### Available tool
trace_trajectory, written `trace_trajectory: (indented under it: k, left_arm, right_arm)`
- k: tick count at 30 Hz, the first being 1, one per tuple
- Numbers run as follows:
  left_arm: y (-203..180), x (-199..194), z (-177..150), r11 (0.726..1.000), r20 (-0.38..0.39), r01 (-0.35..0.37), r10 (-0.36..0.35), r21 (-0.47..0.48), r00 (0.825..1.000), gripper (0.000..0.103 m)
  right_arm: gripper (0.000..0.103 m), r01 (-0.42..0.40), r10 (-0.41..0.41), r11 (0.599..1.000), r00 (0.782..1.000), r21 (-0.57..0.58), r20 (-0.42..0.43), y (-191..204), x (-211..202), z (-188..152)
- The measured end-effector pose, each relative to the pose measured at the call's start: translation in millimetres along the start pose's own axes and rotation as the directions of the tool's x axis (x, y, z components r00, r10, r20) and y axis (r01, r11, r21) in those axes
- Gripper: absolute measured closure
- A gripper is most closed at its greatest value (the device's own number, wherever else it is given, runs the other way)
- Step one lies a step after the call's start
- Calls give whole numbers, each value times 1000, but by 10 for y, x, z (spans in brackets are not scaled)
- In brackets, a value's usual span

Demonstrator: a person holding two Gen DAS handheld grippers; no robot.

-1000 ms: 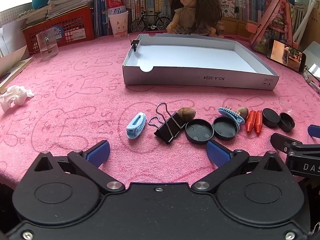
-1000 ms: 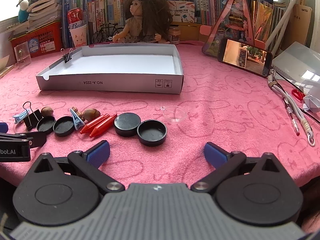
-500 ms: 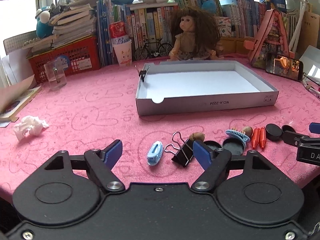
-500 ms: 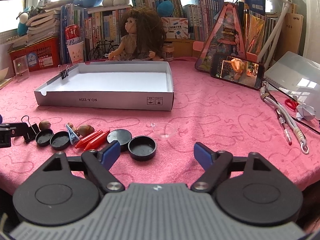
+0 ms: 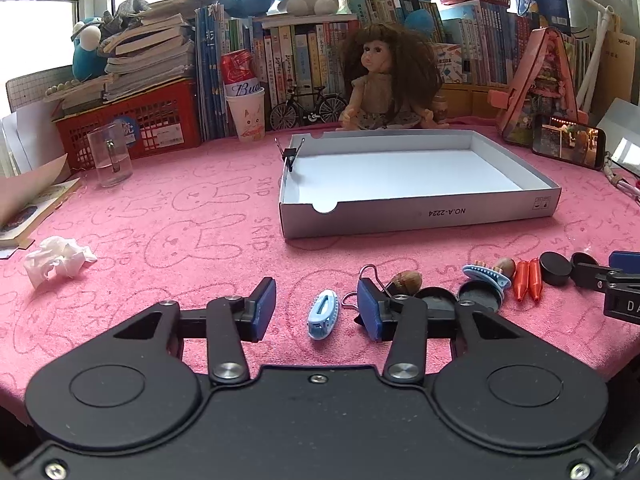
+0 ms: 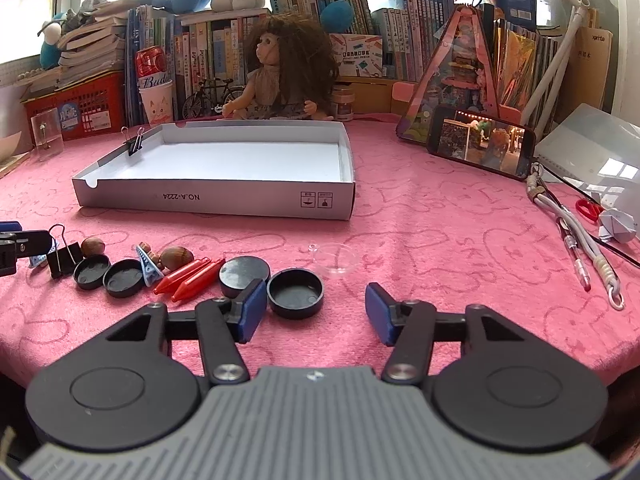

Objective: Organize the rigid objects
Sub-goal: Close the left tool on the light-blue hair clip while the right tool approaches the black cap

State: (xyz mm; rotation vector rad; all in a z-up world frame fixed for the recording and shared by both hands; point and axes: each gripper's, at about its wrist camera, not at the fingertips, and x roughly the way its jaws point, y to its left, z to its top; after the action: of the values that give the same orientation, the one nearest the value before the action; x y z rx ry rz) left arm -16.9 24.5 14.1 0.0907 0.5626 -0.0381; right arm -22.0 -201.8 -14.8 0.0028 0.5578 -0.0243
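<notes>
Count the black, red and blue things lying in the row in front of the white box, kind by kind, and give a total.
Black lids: 4
Black binder clip: 1
Red crayons: 2
Blue clips: 2
Total: 9

You work over a pink terry cloth (image 5: 168,216), nappy and matt, at frame centre. The tray (image 5: 416,216) looks like smooth white cardboard. Lower right, your black caps (image 6: 295,293) read as matt plastic; the red crayons (image 6: 188,280) look waxy, slightly glossy. The binder clip (image 6: 64,258) has shiny wire handles.
</notes>
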Motion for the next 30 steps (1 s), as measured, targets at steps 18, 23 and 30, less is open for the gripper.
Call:
trace_trajectory:
  k: [18, 23, 30]
  left_arm:
    - [98, 39, -45, 997, -3, 43, -43, -63, 999, 64]
    - [60, 56, -77, 995, -17, 70, -71, -68, 997, 64]
    - [121, 17, -57, 994, 12, 43, -42, -102, 999, 64]
  right_arm:
    - [50, -2, 2, 1000, 1000, -13, -1, 29, 39, -5]
    - [50, 2, -2, 1000, 1000, -20, 3, 40, 40, -8]
    - [50, 2, -2, 1000, 1000, -19, 4, 39, 37, -11]
